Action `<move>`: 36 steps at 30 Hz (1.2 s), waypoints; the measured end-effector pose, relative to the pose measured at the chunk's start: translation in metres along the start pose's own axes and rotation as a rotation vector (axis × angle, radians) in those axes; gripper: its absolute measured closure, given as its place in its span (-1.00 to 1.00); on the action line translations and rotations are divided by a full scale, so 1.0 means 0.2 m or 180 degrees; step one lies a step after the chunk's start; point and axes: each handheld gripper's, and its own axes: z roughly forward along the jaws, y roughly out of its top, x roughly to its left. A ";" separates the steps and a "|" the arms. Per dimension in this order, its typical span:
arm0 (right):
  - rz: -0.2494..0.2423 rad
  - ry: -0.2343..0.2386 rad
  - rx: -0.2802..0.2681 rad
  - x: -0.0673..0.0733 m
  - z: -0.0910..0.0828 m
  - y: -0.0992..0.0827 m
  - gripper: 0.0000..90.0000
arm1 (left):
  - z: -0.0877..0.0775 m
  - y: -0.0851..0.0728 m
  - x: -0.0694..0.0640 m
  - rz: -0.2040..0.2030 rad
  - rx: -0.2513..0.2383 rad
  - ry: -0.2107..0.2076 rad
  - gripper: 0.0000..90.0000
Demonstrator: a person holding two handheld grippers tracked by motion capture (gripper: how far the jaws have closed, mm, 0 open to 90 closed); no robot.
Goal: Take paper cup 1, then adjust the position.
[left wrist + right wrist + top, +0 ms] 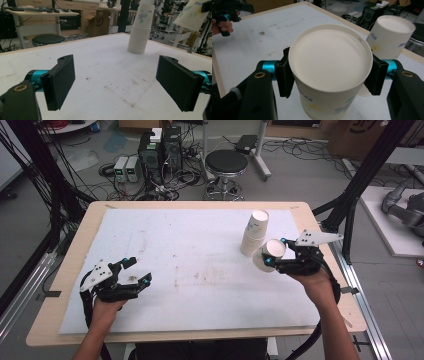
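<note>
Right gripper (329, 75) jaws clamped on a white floral paper cup (329, 72), bottom toward its camera, held off the counter | upside-down stack of matching white paper cups (254, 234) just beside it | left gripper (136, 271) jaws wide apart, nothing between | white-covered wooden counter (190, 270) below.

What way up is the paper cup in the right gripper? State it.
Upside down. The paper cup, clamped between the right gripper pads, shows its closed, recessed base towards that gripper's camera, not an open mouth.

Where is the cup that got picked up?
In the high view, the paper cup is on the right, clamped in the right gripper, beside the cup stack.
</note>
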 end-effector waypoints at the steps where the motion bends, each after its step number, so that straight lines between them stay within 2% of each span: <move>1: 0.0006 0.0005 0.0030 0.01 0.03 -0.03 -0.19 | 0.00 0.00 0.00 0.0014 0.0018 -0.0030 -0.65; 6: 0.0048 0.0079 0.0064 0.01 0.08 -0.08 -0.19 | -0.01 0.00 -0.01 0.0008 0.0009 -0.0061 -0.65; 14: 0.0006 0.0151 0.0017 0.03 0.14 -0.09 -0.21 | 0.00 0.00 -0.02 -0.0029 -0.0014 -0.0198 -0.66; 16: 0.0018 0.0189 0.0003 0.04 0.16 -0.10 -0.21 | 0.01 0.00 -0.02 -0.0025 -0.0018 -0.0241 -0.66; 18: 0.0001 0.0230 0.0023 0.06 0.19 -0.11 -0.21 | 0.02 0.01 -0.03 -0.0038 -0.0021 -0.0339 -0.66; 20: 0.0003 0.0272 0.0028 0.07 0.21 -0.11 -0.21 | 0.02 0.01 -0.03 -0.0038 -0.0016 -0.0368 -0.66; 21: -0.0022 0.0287 0.0044 0.08 0.22 -0.11 -0.21 | 0.04 0.01 -0.04 -0.0013 0.0016 -0.0435 -0.66; 25: -0.0044 0.0363 0.0047 0.10 0.25 -0.11 -0.21 | 0.05 0.02 -0.05 -0.0049 -0.0012 -0.0484 -0.66; 29: -0.0112 0.0469 0.0028 0.14 0.27 -0.10 -0.21 | 0.07 0.04 -0.08 -0.0019 0.0020 -0.0597 -0.66; 32: -0.0122 0.0534 0.0042 0.15 0.28 -0.09 -0.21 | 0.09 0.05 -0.10 0.0158 -0.0123 -0.0638 -0.66; 34: -0.0135 0.0581 0.0044 0.16 0.29 -0.08 -0.21 | 0.11 0.06 -0.11 0.0199 -0.0079 -0.0673 -0.66; 36: -0.0140 0.0614 0.0042 0.17 0.30 -0.07 -0.21 | 0.14 0.06 -0.13 0.0155 0.0034 -0.0755 -0.66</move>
